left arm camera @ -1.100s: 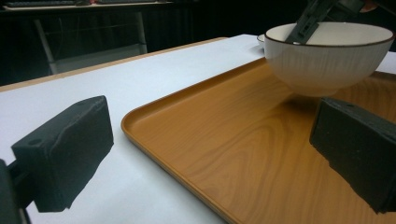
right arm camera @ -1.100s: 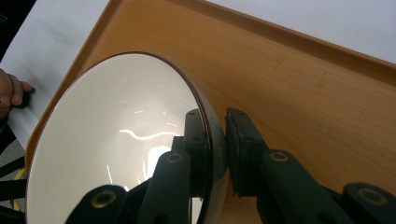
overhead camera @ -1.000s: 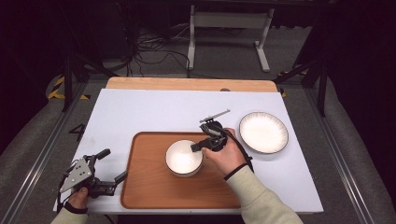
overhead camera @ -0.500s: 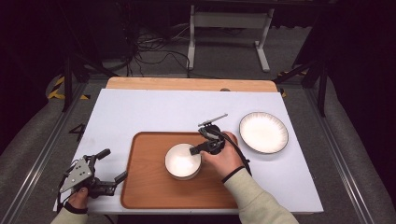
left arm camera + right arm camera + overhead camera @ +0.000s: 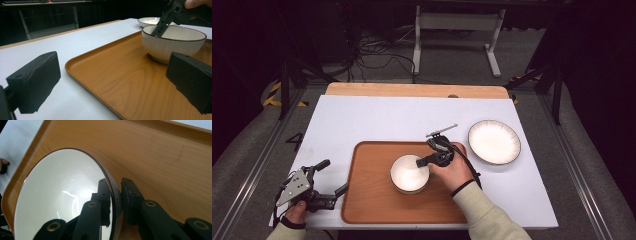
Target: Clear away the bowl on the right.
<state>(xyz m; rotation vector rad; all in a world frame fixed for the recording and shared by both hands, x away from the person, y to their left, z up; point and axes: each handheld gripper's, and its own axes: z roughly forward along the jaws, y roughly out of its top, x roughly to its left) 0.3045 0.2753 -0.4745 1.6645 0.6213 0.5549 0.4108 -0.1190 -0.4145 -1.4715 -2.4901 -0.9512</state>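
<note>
A white bowl (image 5: 407, 175) with a dark rim stands on the wooden tray (image 5: 372, 200). My right gripper (image 5: 422, 161) is shut on the bowl's right rim, one jaw inside and one outside. In the right gripper view the jaws of the right gripper (image 5: 115, 187) pinch the wall of the bowl (image 5: 62, 195) above the tray (image 5: 162, 157). My left gripper (image 5: 334, 176) rests open at the table's front left, beside the tray's left edge. The left gripper (image 5: 113, 80) has nothing between its jaws, and beyond it are the tray (image 5: 120, 75), the bowl (image 5: 172, 47) and the right gripper (image 5: 162, 23).
A white plate (image 5: 494, 141) with a dark rim lies on the white table top to the right of the tray, also seen as the plate (image 5: 150, 21) behind the bowl. A wooden strip (image 5: 412, 90) runs along the table's far edge.
The right gripper and the bowl have shifted slightly toward the near side of the tray. The left gripper has stayed where it was.
</note>
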